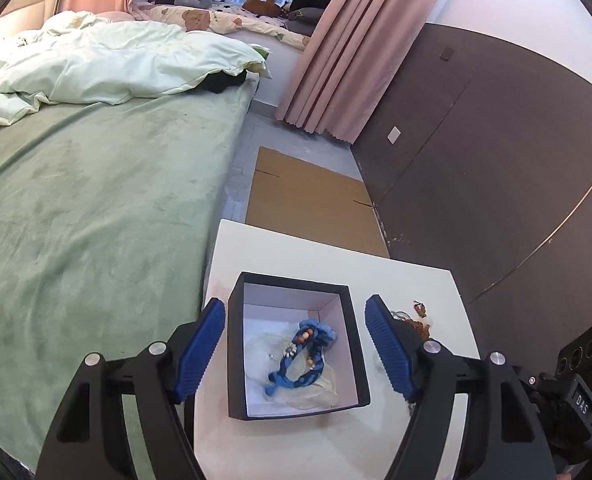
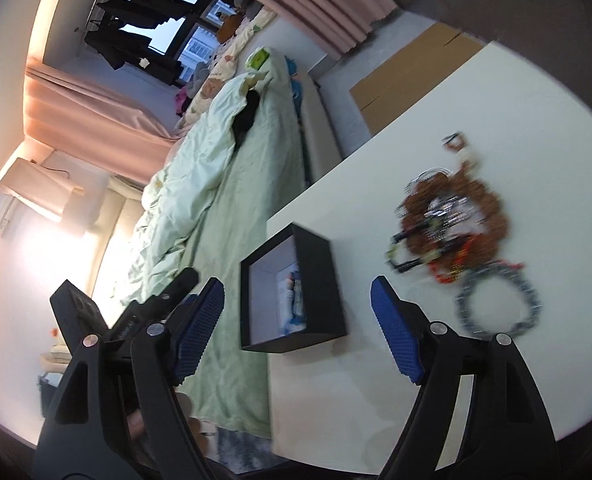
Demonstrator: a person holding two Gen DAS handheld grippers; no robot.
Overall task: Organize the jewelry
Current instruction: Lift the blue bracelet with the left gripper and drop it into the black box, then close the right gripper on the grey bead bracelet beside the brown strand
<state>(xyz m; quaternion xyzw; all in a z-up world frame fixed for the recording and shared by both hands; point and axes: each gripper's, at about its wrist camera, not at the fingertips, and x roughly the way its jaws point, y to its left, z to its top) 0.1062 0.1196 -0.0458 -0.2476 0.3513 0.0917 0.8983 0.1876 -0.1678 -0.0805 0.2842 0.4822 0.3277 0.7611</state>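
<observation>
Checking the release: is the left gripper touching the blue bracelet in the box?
Apart. Left wrist view: the left gripper stands open astride the black box; the blue bracelet lies inside, untouched.

White table (image 1: 328,440): black box (image 1: 296,404), jewelry pile (image 2: 456,224).

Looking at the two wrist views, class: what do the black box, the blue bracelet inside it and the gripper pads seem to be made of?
Black box: probably matte card, given its thin straight walls and white lining.
Blue bracelet: seems to be braided cord or fabric with small pale and orange beads; soft and dull.
Left gripper pads: blue, ribbed, likely rubber or plastic.
</observation>
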